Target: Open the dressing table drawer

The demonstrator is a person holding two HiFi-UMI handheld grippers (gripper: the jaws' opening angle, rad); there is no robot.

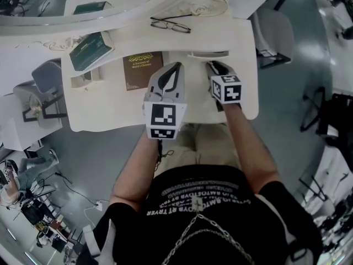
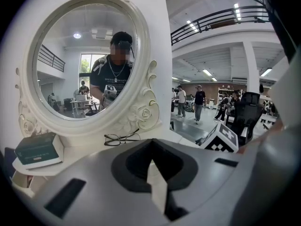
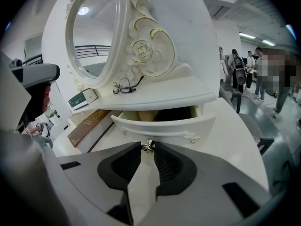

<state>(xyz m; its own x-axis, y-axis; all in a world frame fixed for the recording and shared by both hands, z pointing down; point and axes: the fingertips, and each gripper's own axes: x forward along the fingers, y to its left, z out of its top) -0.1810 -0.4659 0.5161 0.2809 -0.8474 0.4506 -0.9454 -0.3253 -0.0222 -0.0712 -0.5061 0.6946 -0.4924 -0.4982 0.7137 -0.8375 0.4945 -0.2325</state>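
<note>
One view alone shows right gripper (image 3: 147, 148) fingers clamping the knob (image 3: 148, 145); left gripper's (image 2: 151, 149) closed.

The room is bright. Long ceiling lights (image 2: 207, 72) shine down from above. The white surface (image 1: 110, 109) glows, with only soft shadows. Every picture bends round at its edges, and both gripper views have black corners. Up close, the left tool (image 2: 150, 144) and right tool (image 3: 148, 147) look a bit fuzzy.
</note>
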